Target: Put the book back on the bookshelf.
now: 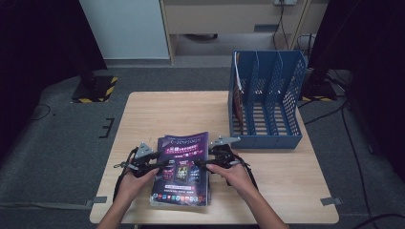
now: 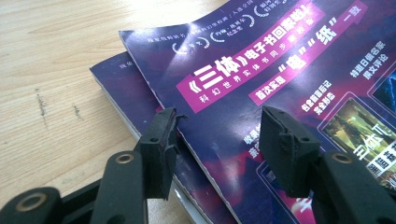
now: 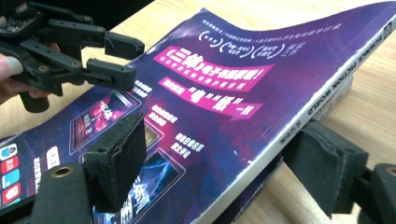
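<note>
A purple magazine (image 1: 184, 160) tops a small stack near the table's front edge. My left gripper (image 1: 157, 165) is open at its left edge. In the left gripper view the left gripper (image 2: 224, 144) has one jaw just off that edge and the other over the cover (image 2: 261, 70), and a second magazine (image 2: 116, 84) lies beneath. My right gripper (image 1: 203, 163) is open at the right edge. In the right gripper view the right gripper (image 3: 219, 163) straddles the white spine of the top magazine (image 3: 224, 93), which is raised and curved. The left gripper (image 3: 107, 60) shows beyond.
A blue three-slot file rack (image 1: 267, 95) stands at the back right of the wooden table (image 1: 167, 109), with a thin book (image 1: 236, 95) in its leftmost slot. Bare wood lies behind and left of the stack. Cables trail on the grey carpet around the table.
</note>
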The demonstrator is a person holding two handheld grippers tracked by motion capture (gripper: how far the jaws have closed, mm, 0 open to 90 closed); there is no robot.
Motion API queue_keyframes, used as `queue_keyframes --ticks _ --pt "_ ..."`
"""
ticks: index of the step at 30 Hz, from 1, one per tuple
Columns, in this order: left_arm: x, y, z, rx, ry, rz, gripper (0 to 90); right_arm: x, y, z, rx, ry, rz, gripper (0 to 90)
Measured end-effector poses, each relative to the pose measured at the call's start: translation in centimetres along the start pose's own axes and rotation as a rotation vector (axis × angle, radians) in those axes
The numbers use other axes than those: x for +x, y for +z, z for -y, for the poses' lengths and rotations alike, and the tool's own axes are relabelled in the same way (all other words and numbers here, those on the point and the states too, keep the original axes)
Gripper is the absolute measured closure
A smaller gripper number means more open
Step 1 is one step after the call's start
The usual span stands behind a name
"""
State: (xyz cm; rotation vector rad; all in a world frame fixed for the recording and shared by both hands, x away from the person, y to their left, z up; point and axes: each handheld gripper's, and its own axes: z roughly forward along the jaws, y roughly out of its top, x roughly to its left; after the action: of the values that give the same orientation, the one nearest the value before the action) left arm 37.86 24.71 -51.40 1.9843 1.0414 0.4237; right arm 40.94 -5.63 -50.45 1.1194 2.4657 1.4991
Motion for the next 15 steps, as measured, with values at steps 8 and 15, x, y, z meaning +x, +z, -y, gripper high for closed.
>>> queue_keyframes --ticks 8,15 --pt "0.1 -0.1 0.1 -0.001 -0.001 0.000 46.8 0.4 0.1 -1.1 -0.008 -0.015 0.001 25.2" --pt "0.1 -0.1 0.1 -0.005 -0.004 0.000 46.7 1.0 0.4 -1.9 -0.007 -0.033 0.005 25.4"
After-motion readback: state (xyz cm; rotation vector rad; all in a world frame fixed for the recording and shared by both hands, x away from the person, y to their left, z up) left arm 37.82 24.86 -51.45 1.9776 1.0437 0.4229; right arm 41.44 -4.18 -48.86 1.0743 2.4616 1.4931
